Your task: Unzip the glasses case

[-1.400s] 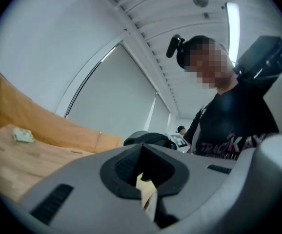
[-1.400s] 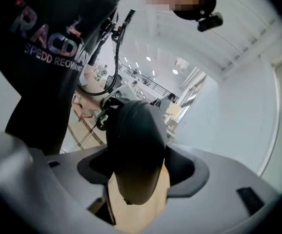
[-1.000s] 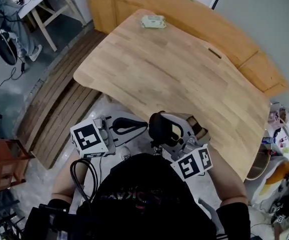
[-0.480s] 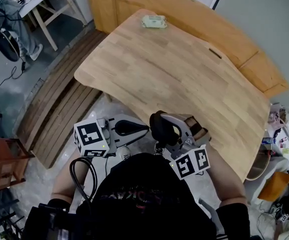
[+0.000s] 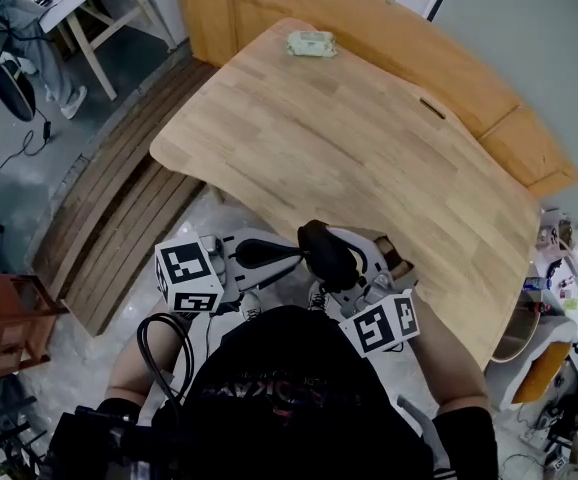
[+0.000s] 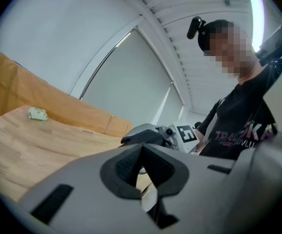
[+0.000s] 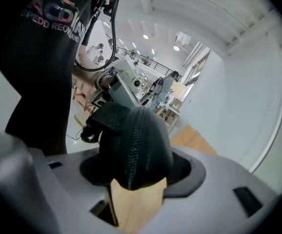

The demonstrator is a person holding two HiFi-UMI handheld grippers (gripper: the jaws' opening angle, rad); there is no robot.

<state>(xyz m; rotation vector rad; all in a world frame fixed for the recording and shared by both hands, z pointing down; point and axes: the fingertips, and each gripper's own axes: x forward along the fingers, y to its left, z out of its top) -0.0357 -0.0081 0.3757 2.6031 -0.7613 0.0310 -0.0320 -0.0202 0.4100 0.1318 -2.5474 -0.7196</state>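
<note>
A black zipped glasses case [image 5: 327, 252] is held in the air, off the table's near edge and in front of the person's chest. My right gripper [image 5: 337, 260] is shut on it. In the right gripper view the case [image 7: 135, 145] fills the gap between the pads, zipper line facing the camera. These jaws have just been closing on the case. My left gripper [image 5: 287, 253] is shut, with its tips at the case's left end. In the left gripper view its jaws [image 6: 142, 162] meet with nothing visible between them. Whether they touch a zipper pull I cannot tell.
The wooden table [image 5: 349, 138] stretches ahead, with a small pale green packet [image 5: 310, 43] at its far edge, also in the left gripper view [image 6: 37, 113]. Wooden slats [image 5: 119, 218] lie on the floor at the left, and a red stool [image 5: 9, 318] stands near the left edge.
The left gripper has rolled and edged slightly right toward the case. The right gripper and the case have stayed almost in place.
</note>
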